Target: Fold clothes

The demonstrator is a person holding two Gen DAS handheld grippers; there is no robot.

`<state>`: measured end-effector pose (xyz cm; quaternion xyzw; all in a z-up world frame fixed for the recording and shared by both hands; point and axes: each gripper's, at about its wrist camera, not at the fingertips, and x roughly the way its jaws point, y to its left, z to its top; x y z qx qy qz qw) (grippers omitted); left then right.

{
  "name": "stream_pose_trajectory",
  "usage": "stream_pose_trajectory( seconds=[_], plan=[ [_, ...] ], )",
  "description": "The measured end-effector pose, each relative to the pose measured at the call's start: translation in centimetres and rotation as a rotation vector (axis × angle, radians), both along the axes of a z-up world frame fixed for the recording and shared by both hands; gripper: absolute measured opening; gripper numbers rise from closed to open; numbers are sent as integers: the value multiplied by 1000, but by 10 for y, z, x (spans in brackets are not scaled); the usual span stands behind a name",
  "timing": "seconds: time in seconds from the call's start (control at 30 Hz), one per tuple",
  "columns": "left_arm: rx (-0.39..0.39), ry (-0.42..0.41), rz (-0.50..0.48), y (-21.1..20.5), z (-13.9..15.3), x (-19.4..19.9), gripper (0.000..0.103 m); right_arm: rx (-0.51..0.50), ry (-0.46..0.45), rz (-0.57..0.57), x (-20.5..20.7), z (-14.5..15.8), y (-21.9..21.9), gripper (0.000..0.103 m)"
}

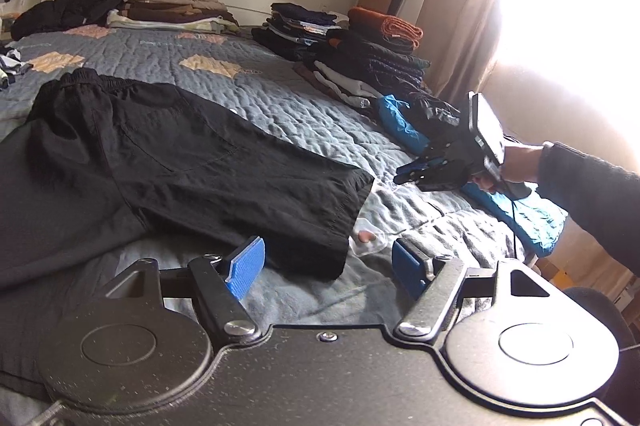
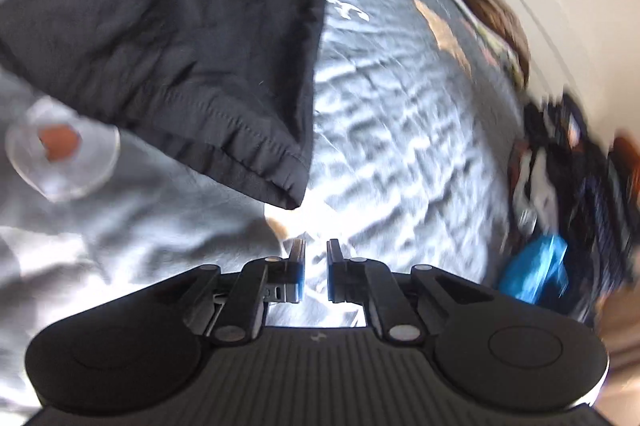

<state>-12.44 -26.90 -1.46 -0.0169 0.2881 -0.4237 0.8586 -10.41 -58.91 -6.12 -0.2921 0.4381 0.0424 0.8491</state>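
Black shorts [image 1: 192,154] lie spread flat on the quilt [image 1: 280,98], waistband toward 10 o'clock and leg hem toward 5 o'clock in the left wrist view; no fold shows in them yet. The left gripper [image 1: 326,260] hovers just short of that hem, jaws wide apart and empty. The right gripper [image 2: 314,272] sits near the hem's corner at about 12 o'clock in its own view, jaws narrowed to a small gap, holding nothing. Folded stacks [image 1: 360,42] by the headboard at 1 o'clock suggest much is done; a dark heap [image 1: 92,0] at 11 o'clock looks unfolded.
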Motion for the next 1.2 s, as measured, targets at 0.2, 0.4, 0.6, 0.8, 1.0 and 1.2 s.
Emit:
stream_pose_trajectory(
  seconds=[0.2,0.4,0.6,0.8,1.0,1.2],
  plan=[
    [75,-66,107,30,6,15,74,486,-33,-127,-20,41,43,44],
    [209,-48,216,75,-15,34,74,394,-1,68,-27,6,143,46],
    [333,-48,215,87,-54,40,74,239,-40,199,-35,-22,205,47],
    [478,-139,170,72,-81,38,69,93,-87,249,-39,-28,202,46],
    [470,-112,137,80,-82,42,6,150,-59,253,-35,-28,199,8],
    [359,-107,118,105,-29,41,5,268,-47,255,-50,16,195,6]
  ],
)
